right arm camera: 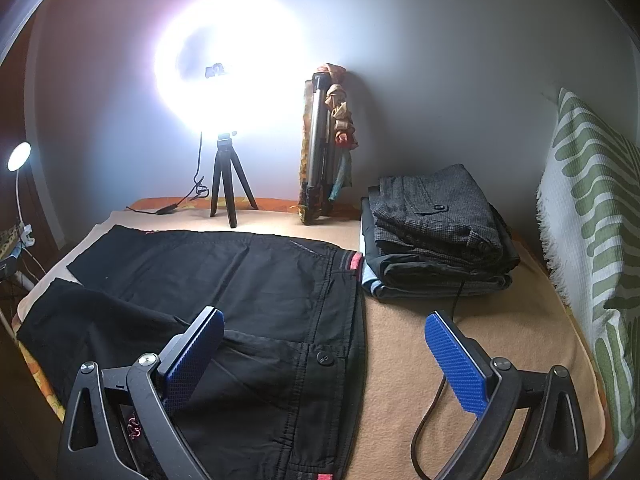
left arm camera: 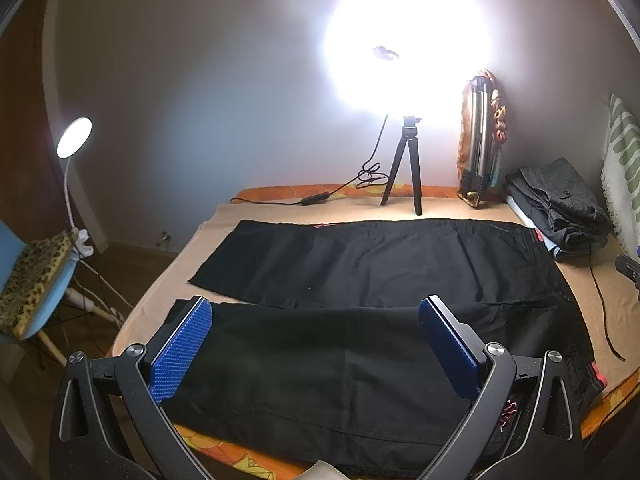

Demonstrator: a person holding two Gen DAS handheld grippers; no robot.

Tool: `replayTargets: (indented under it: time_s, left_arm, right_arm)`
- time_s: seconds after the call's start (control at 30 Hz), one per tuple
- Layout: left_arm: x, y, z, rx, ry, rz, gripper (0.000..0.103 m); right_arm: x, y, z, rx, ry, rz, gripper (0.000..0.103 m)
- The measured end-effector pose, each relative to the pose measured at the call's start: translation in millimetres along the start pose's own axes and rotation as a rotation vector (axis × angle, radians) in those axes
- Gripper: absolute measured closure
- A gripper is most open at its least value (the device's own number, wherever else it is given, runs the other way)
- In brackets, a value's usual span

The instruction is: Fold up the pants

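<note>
Black pants (left arm camera: 360,272) lie spread flat on a tan blanket (left arm camera: 624,312), both legs stretching to the left and the waistband to the right. The waistband with a red tag and a button shows in the right wrist view (right arm camera: 336,320). My left gripper (left arm camera: 316,344) is open and empty, hovering over the near leg. My right gripper (right arm camera: 324,356) is open and empty, hovering over the waistband, its left finger above the pants and its right finger above the blanket (right arm camera: 500,320).
A stack of folded clothes (right arm camera: 436,236) sits at the back right. A ring light on a small tripod (right arm camera: 230,176) and a folded tripod (right arm camera: 324,148) stand by the wall. A cable (right arm camera: 428,412) runs across the blanket. A striped cushion (right arm camera: 592,216) is at right, a chair (left arm camera: 32,280) at left.
</note>
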State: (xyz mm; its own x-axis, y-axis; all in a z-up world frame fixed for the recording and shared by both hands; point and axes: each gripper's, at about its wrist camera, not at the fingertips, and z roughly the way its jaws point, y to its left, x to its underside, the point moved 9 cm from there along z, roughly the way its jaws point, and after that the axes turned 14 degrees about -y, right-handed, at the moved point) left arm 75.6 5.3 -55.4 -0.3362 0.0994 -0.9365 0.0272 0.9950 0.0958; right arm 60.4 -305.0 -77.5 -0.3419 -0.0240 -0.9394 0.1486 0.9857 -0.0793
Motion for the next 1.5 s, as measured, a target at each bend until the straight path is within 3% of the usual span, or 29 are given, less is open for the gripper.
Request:
replayTargets:
  time_s: [1.5]
  left_arm:
    - [-0.5, 2.1, -0.8, -0.006, -0.006, 0.006, 0.0]
  right_arm:
    - [-1.5, 3.0, -1.5, -0.001, 0.0, 0.003, 0.001]
